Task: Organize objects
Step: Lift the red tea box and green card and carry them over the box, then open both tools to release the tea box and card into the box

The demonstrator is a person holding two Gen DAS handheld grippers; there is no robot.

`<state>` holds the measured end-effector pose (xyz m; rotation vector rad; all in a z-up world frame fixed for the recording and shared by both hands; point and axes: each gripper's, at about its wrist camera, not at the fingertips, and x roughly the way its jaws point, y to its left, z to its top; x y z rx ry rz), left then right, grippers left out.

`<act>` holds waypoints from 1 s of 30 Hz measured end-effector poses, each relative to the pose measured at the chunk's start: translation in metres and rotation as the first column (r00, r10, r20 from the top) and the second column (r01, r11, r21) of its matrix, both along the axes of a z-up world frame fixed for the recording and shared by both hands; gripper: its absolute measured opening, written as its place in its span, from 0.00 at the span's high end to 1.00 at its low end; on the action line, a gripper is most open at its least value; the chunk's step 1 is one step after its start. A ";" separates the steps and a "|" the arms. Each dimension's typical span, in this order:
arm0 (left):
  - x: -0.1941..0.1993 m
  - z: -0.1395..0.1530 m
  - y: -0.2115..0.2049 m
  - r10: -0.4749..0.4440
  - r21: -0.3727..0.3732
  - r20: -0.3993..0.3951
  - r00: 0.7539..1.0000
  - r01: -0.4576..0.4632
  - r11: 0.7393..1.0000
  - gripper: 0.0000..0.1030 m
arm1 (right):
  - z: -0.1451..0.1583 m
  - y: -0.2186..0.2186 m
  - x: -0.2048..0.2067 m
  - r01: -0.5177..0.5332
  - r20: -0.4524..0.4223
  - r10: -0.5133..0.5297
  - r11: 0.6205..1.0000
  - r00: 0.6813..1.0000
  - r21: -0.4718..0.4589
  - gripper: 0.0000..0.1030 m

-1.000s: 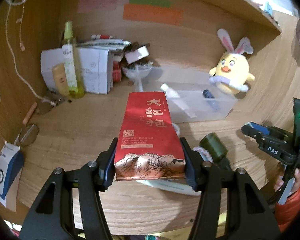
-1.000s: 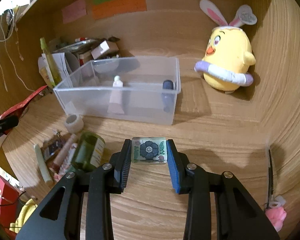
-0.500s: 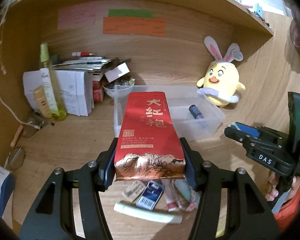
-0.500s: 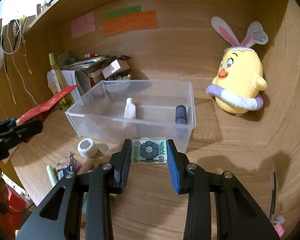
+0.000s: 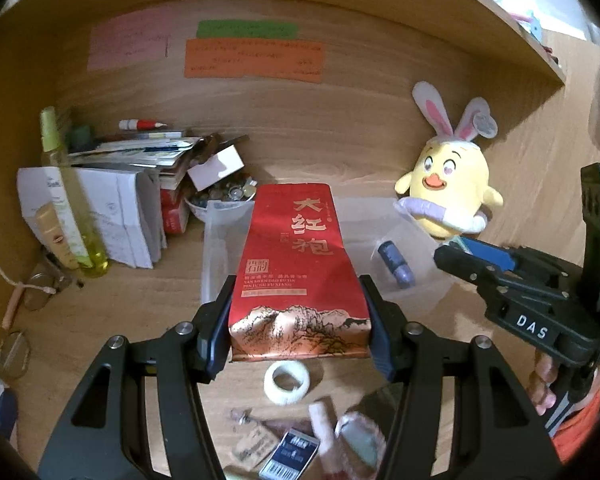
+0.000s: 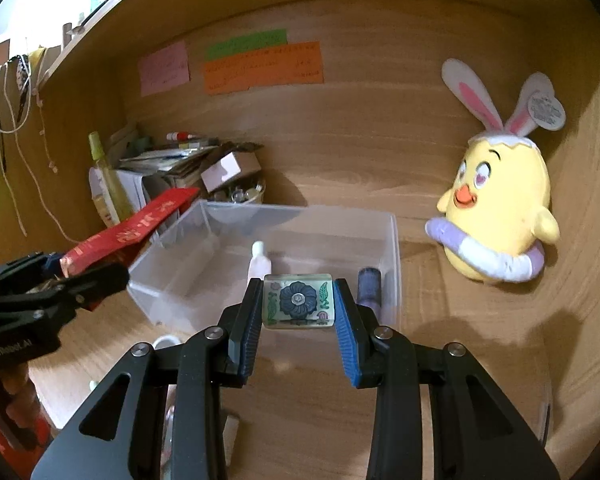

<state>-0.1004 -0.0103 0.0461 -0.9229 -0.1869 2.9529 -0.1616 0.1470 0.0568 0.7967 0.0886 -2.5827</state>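
- Left gripper (image 5: 299,322): its jaws are closing on the lower end of the red tea pouch (image 5: 298,268), one on each side edge, and are holding it raised above the bench (image 5: 148,304).
- Red tea pouch: it is extending forward over the near left part of the clear plastic bin (image 6: 394,248). It is probably light, with a slick foil skin that creases easily; the stiffer sealed bottom edge, where it is being held, looks like the safest grip.
- Right gripper (image 6: 298,308): its jaws are pinching the mahjong tile (image 6: 298,305) by its two short sides, the flower face toward the camera, just in front of the bin's near wall.
- Mahjong tile: it appears hard, smooth and compact, so a flat-sided pinch should be keeping it steady, though a glossy face may slip under light pressure.
- Loose items: a white tape ring (image 5: 286,382) is lying on the bench just below the pouch, with small packets beside it, blurred.
- Clear plastic bin: it is already containing a small white bottle (image 6: 260,266) and a dark cylinder (image 6: 368,286).
- Background: a yellow chick plush (image 6: 500,216) is sitting right of the bin, against the wooden wall; a stack of papers (image 5: 132,200) and a spray bottle (image 5: 66,196) are standing to its left.
- Judgement: both objects are seemingly being carried to the bin for release.
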 end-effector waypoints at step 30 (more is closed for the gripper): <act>-0.100 -0.035 -0.020 0.032 0.002 0.141 0.990 -0.032 0.999 0.45 | -0.037 -0.033 -0.081 -0.024 0.126 0.011 0.995 0.992 0.100 0.70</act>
